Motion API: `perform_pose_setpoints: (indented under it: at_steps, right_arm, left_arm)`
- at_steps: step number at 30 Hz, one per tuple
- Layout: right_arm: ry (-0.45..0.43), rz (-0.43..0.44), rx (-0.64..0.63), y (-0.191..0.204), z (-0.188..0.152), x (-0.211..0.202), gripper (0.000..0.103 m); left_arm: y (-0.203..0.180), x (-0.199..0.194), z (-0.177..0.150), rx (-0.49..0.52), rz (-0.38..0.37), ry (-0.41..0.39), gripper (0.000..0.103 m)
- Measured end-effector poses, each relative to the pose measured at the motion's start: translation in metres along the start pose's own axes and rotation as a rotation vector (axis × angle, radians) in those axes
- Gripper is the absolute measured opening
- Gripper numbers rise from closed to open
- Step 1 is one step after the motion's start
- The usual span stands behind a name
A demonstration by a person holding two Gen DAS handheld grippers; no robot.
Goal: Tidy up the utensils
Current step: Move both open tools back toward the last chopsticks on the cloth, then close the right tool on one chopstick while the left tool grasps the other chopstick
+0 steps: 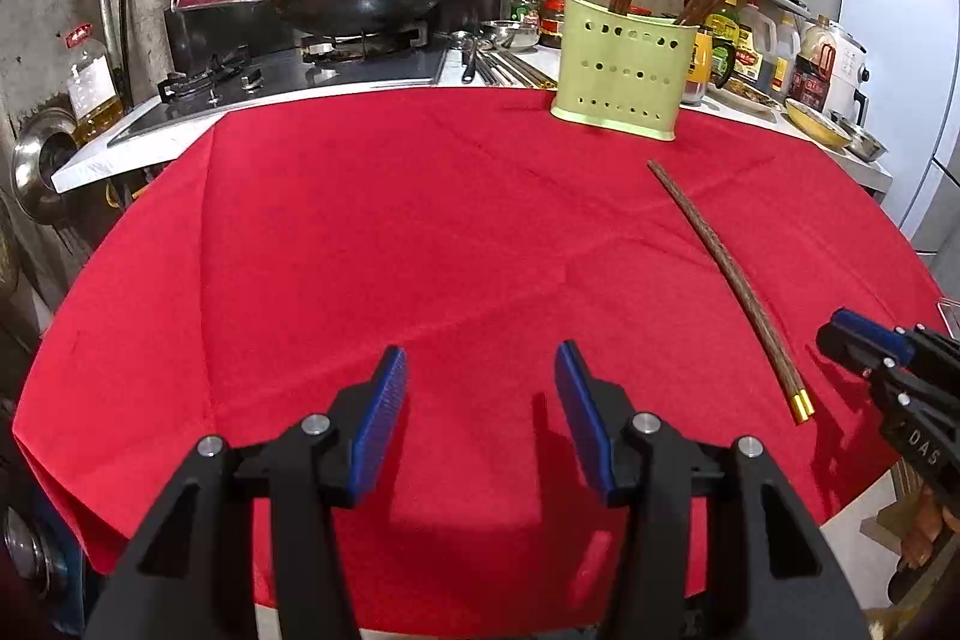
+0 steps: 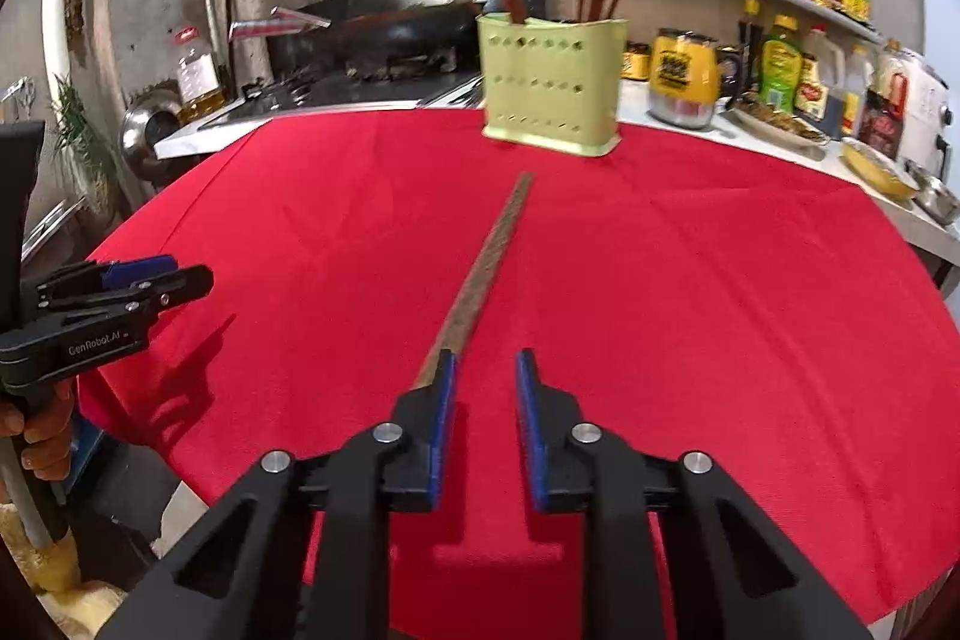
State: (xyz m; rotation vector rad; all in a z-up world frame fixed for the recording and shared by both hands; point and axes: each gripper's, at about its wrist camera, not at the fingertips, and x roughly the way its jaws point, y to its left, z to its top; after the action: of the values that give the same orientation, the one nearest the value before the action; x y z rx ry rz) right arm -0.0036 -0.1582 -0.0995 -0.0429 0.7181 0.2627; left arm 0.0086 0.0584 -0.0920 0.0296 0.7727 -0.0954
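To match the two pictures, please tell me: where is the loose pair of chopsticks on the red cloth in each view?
Left wrist view: chopsticks lie at right, running diagonally, gold tips nearest the right claw.
Right wrist view: chopsticks lie at centre, running from the claw's left finger toward the holder.
Shared landmark: green chopstick holder.

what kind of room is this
Most likely a home kitchen: a wok sits on a gas stove, sauce bottles crowd the counter, and a green chopstick holder stands on the red cloth.
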Motion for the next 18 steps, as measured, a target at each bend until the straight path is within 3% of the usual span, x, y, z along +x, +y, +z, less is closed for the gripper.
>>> perform_pose_setpoints:
  at_steps: [18]
  right_arm:
    - [0.061,-0.025,-0.02,0.009,0.001,0.028,0.015]
  left_arm:
    - [0.0,0.002,0.007,-0.007,0.02,-0.001,0.051]
